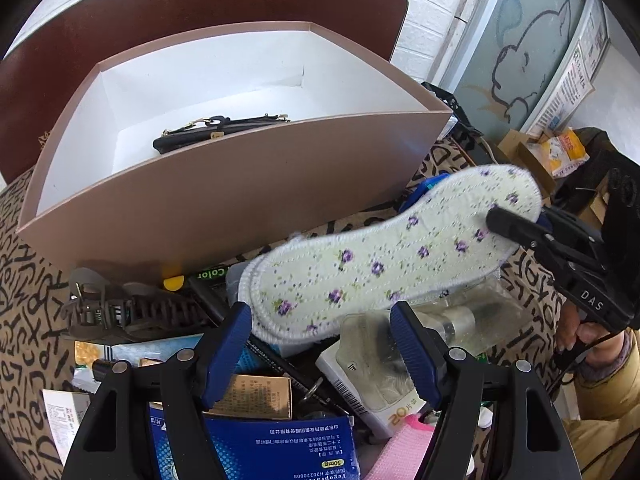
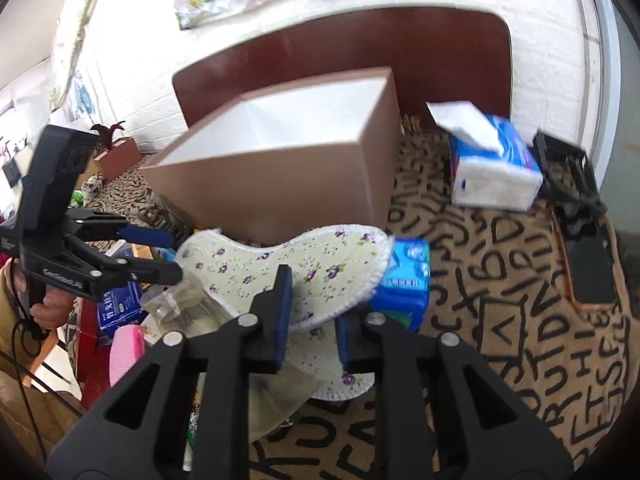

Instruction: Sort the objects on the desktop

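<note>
Desktop objects are mostly unsorted: only a black handbag lies in the pink box at upper left. Right gripper pinches a floral insole lifted at centre frame, seemingly a stitched pair. Left gripper hangs empty, jaws parted, over the clutter at the bottom.
</note>
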